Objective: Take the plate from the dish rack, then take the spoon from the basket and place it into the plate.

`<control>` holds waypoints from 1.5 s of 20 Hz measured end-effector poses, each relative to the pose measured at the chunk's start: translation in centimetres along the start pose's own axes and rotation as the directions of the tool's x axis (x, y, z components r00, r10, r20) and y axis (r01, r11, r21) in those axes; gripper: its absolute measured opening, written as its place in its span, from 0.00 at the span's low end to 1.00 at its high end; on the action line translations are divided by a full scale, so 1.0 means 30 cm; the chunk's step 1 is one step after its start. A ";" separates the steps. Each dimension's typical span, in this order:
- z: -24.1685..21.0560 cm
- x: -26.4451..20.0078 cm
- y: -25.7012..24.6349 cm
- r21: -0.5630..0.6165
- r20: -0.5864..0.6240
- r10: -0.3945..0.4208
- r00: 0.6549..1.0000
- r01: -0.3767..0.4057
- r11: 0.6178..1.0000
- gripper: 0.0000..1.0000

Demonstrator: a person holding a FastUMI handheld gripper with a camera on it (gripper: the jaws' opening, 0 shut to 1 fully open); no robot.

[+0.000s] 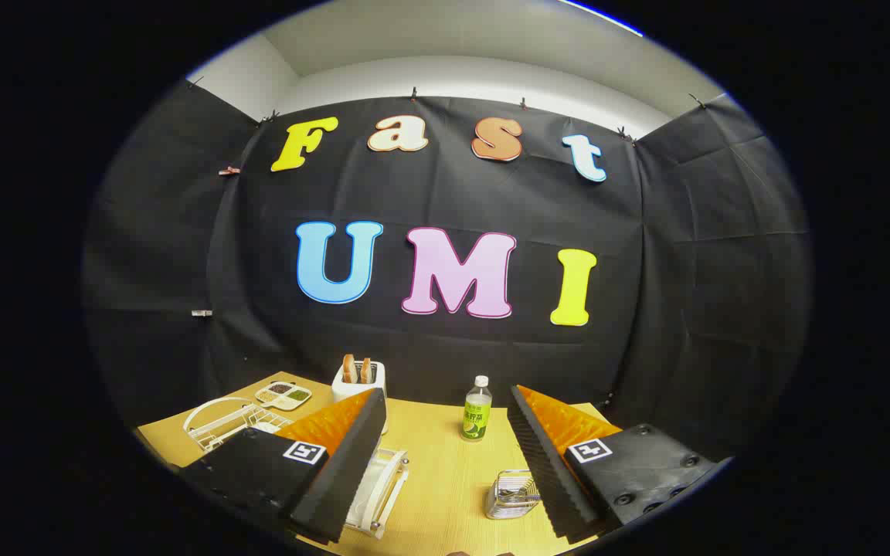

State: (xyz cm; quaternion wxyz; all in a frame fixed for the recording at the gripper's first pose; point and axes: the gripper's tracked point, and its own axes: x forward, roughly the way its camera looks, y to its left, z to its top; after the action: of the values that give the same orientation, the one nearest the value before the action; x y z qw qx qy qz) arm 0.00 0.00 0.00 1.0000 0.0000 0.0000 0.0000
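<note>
- Wooden table under everything, backed by black cloth wall.
- Gripper spread wide, grasping nothing, raised above table.
- Dish rack beside left finger, white plate upright inside; likely stiff, smooth, breakable, best pinched at exposed rim.
- Wire basket right of dish rack, spoon inside; light, slim, probably slippery.

A white two-slot toaster holding two bread slices stands at the rear of the light wooden table. Left of the toaster: a white compartmented snack tray. Right of it: a green-labelled clear plastic bottle, upright.
</note>
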 end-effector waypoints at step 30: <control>-0.023 0.031 0.088 -0.019 -0.073 0.025 0.997 -0.026 0.999 0.97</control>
State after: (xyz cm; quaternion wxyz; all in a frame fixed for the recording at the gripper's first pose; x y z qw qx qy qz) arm 0.92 2.64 -0.70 0.9992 -0.0101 0.0365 0.0128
